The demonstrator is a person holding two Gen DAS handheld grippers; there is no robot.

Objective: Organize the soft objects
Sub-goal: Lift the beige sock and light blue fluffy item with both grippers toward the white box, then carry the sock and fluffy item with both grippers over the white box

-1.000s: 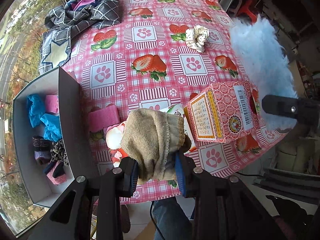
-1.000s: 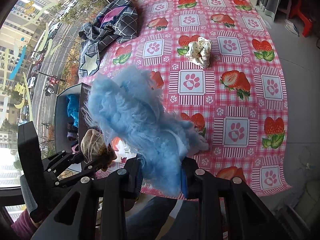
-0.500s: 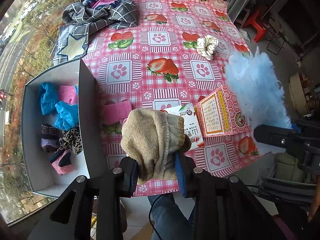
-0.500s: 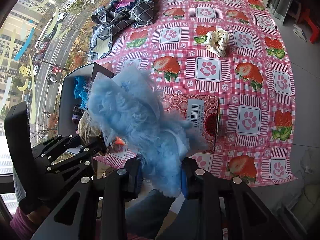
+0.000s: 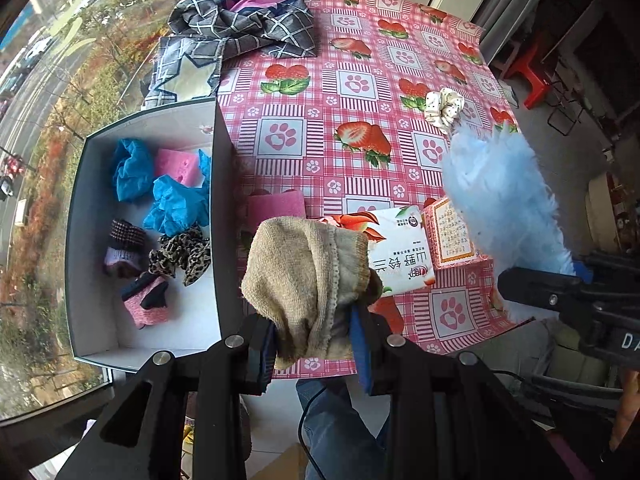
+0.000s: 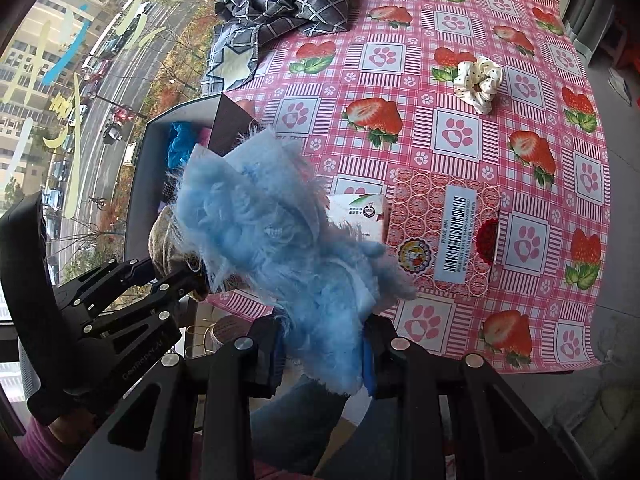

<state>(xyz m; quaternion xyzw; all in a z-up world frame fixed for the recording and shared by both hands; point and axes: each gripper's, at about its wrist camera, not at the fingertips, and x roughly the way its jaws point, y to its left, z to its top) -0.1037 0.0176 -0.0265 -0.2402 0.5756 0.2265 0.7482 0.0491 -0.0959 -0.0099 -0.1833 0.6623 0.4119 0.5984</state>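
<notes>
Two grippers clamp beige sock, blue fluff.

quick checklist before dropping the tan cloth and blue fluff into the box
1. Left gripper shut on the tan cloth: ok.
2. Right gripper shut on the blue fluff: ok.
3. Box open, bare floor near its front: ok.
4. Tan cloth over the box: not ok, it hangs beside the box wall, above the table edge.
5. Blue fluff over the box: not ok, it is above the tissue box.
6. Scrunchie left on the table: not ok.
</notes>
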